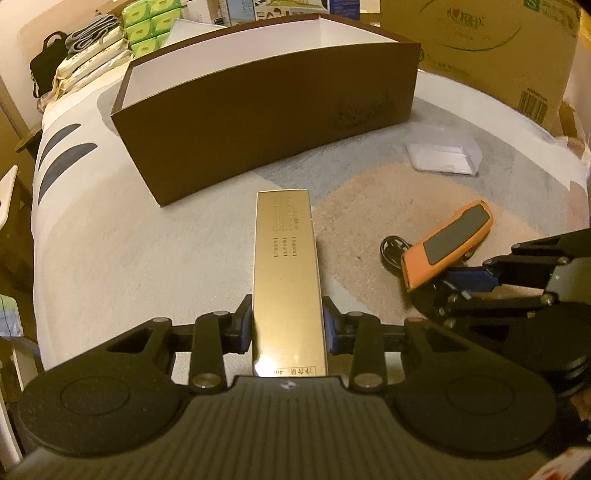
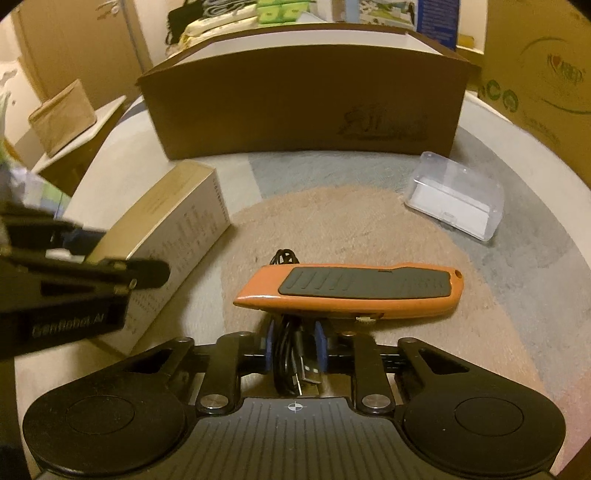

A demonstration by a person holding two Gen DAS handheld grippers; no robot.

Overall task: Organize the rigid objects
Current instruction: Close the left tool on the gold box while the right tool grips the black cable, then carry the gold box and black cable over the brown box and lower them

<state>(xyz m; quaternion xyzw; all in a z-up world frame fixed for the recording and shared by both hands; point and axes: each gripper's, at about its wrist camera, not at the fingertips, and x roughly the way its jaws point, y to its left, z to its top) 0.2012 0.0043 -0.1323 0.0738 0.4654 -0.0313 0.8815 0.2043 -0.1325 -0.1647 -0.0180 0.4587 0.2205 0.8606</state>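
Observation:
A long gold carton [image 1: 286, 280] lies lengthwise on the cloth-covered table, and my left gripper [image 1: 288, 321] is shut on its near end, blue pads pressing both sides. The same gold carton [image 2: 177, 229] shows at the left of the right wrist view. My right gripper [image 2: 295, 343] is shut on a coiled black cable [image 2: 291, 354]. An orange utility knife [image 2: 351, 291] lies crosswise just past the right fingertips, over the cable. In the left wrist view that knife [image 1: 448, 243] sits tilted at the right. Behind stands an open brown box [image 1: 266, 122] with a white inside.
A clear plastic case [image 2: 454, 195] lies right of the knife, near the brown box. A large cardboard carton [image 1: 480, 44] stands at the back right. Green tissue packs [image 1: 151, 22] and a black bag [image 1: 46, 62] are stacked at the back left. The table edge curves along the left.

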